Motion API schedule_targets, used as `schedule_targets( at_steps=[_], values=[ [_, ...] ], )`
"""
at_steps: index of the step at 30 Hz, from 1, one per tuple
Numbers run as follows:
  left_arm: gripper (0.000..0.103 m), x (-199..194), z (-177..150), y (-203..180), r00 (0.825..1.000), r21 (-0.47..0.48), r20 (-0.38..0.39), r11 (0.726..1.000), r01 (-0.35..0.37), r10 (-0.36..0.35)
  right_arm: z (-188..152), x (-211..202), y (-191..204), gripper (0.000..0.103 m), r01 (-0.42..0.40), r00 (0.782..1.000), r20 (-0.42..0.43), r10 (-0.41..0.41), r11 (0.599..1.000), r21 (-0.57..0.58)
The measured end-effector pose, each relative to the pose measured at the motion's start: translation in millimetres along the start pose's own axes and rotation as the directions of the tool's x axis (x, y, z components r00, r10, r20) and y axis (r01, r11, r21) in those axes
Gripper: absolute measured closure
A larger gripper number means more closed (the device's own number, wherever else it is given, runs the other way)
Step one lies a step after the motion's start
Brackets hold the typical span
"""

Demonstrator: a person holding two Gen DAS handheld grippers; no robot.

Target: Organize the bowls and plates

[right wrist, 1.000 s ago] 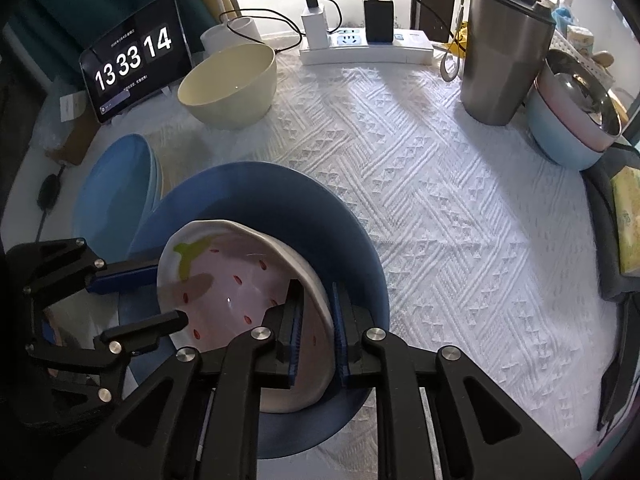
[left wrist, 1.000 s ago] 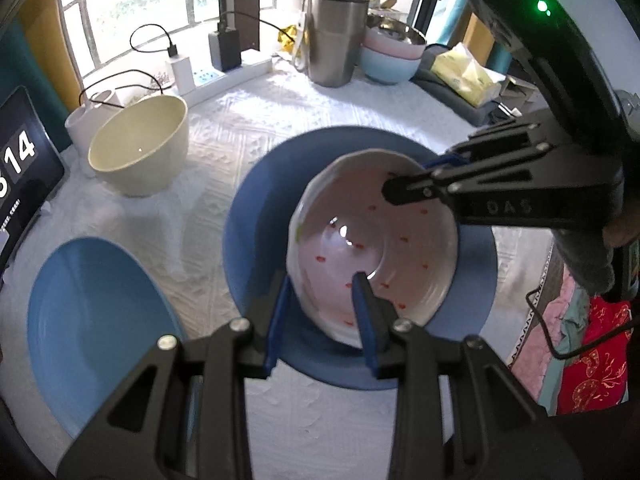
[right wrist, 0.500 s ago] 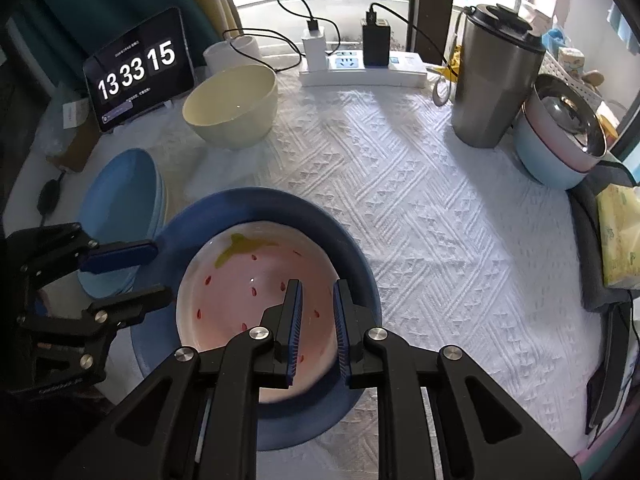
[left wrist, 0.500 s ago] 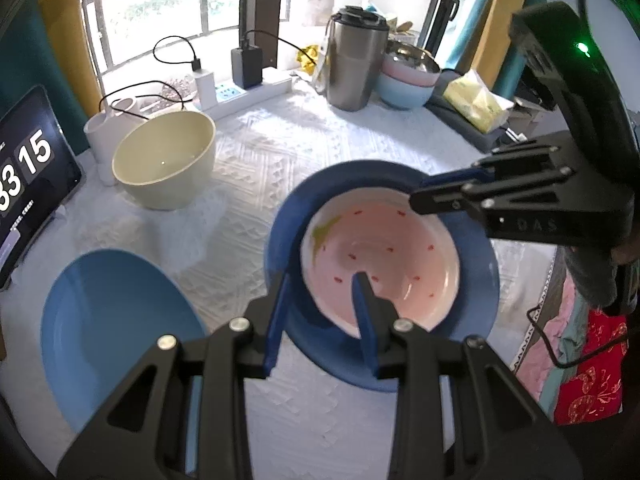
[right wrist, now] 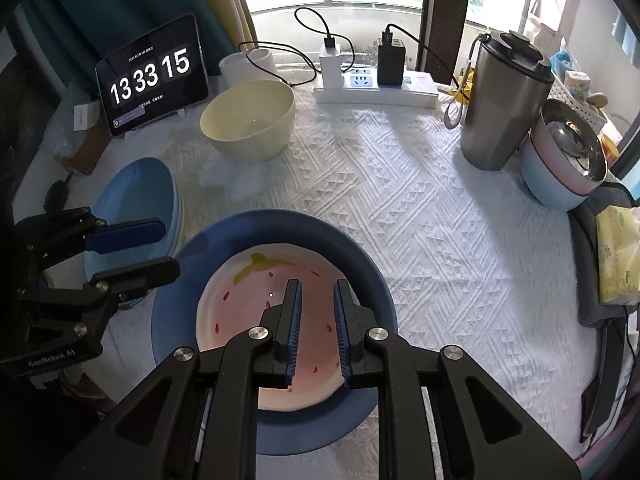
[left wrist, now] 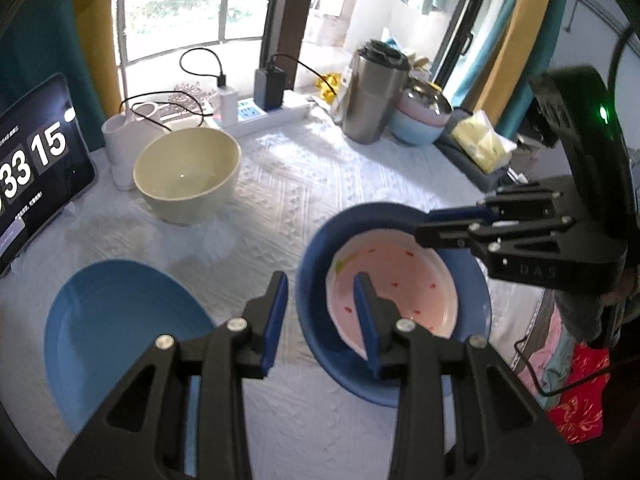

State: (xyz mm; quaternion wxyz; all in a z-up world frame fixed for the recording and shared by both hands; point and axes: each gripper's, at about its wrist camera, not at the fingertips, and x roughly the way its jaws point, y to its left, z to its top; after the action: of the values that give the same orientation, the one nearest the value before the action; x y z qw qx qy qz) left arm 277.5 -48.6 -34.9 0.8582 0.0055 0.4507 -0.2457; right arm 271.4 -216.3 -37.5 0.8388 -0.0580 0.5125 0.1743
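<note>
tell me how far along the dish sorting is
Done: the pink strawberry-print bowl sits nested in the dark blue deep plate. In hand: nothing; the left gripper and right gripper both hover open by it. Still to do: the cream ceramic bowl stands alone, and the light blue plates lie apart beside the dark one.

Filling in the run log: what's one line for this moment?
pink bowl: nested in dark-blue bowl | left gripper: opening, empty | right gripper: open, empty, over pink bowl
</note>
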Motion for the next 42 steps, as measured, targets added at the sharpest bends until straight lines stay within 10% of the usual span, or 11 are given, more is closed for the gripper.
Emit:
schedule_targets(
  at_steps=[42],
  values=[
    [0.056, -9.4, 39.2, 120.0, 0.997, -0.256, 0.067, 0.966, -0.026, 0.045, 100.0, 34.6, 39.0, 0.079, -0.059, 0.998, 0.033, 0.059, 0.998, -0.008]
  ],
)
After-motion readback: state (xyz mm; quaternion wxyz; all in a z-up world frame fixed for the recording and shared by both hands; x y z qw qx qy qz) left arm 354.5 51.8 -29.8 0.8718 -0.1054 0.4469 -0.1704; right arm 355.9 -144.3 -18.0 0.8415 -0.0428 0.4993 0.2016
